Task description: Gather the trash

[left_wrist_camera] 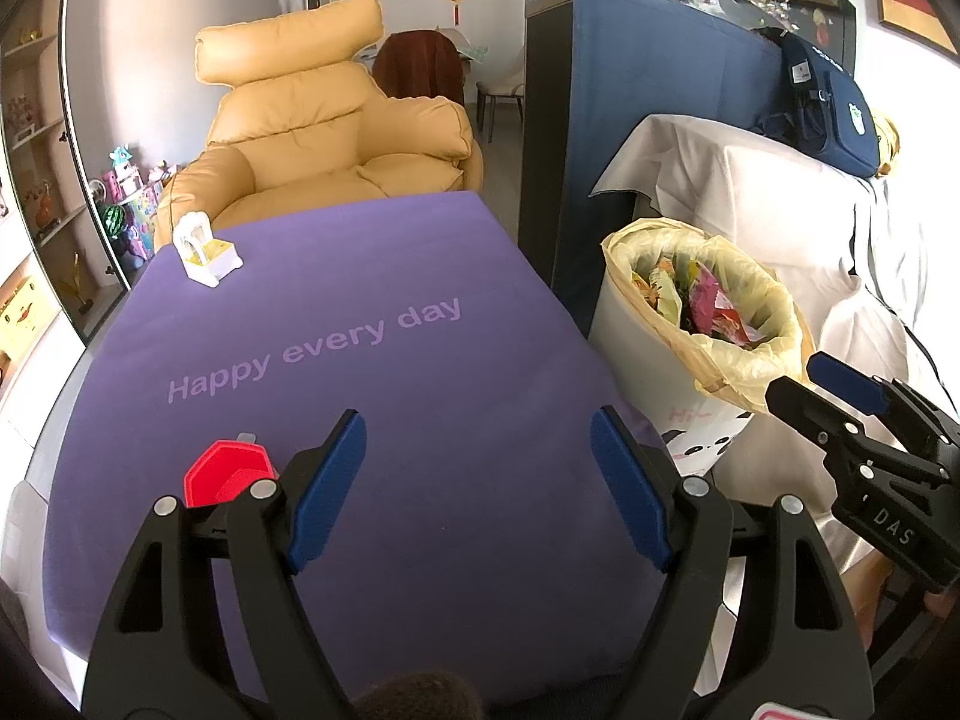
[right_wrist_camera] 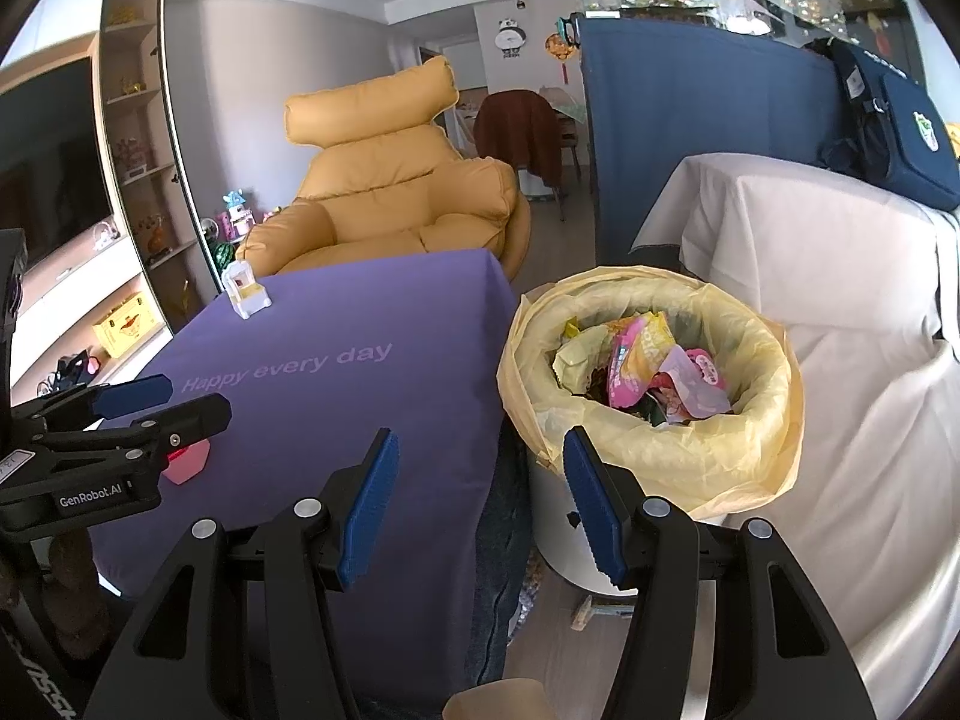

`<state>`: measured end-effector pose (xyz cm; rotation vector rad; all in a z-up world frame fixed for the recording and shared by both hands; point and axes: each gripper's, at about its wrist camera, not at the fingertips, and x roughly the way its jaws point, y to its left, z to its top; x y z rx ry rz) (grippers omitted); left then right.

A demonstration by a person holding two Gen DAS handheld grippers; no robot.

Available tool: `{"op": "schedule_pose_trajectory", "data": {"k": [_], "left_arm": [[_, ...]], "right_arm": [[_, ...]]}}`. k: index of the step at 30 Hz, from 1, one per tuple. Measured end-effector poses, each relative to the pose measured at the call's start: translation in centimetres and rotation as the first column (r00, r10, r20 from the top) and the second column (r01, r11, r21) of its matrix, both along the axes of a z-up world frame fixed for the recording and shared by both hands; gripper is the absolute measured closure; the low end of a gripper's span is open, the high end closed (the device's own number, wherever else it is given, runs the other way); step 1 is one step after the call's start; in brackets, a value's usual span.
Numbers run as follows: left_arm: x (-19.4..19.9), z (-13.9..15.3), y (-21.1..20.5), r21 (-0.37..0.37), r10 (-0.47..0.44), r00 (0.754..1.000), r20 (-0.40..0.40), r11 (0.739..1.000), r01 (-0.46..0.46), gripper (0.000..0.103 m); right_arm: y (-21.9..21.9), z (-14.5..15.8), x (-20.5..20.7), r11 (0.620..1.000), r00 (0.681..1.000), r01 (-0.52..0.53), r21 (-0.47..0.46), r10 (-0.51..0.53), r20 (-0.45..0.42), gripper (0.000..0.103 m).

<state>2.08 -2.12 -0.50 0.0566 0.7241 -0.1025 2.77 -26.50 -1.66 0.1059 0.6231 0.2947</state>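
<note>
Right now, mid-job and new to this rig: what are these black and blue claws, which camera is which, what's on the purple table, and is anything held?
Each claw is a hand-held two-finger tool with a camera looking along its blue pads. The left-wrist picture shows the left tool over the purple table; the right-wrist picture shows the right tool near the bin. Both stand open and hold nothing. On the table lie a red object and a small white and yellow toy. The bin, lined with a yellow bag, already holds wrappers.
</note>
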Motion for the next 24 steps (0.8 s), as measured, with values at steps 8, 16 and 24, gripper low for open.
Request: {"op": "schedule_pose_trajectory", "data": {"k": [8,16,24], "left_arm": [[-0.03,0.02,0.02,0.001,-0.001,1.0,0.002,1.0,0.001,0.03],[-0.04,0.06,0.02,0.003,-0.001,1.0,0.004,1.0,0.001,0.03],[-0.05,0.1,0.19,-0.006,-0.005,1.0,0.002,1.0,0.005,0.03]], "right_arm": [[0.02,0.03,-0.07,1.0,1.0,0.001,0.001,-0.001,0.001,0.049],[0.0,0.05,-0.05,1.0,1.0,0.0,0.0,0.0,0.001,0.049],[0.04,-0.02,-0.01,1.0,1.0,0.003,-0.001,-0.003,-0.003,0.049]]}}
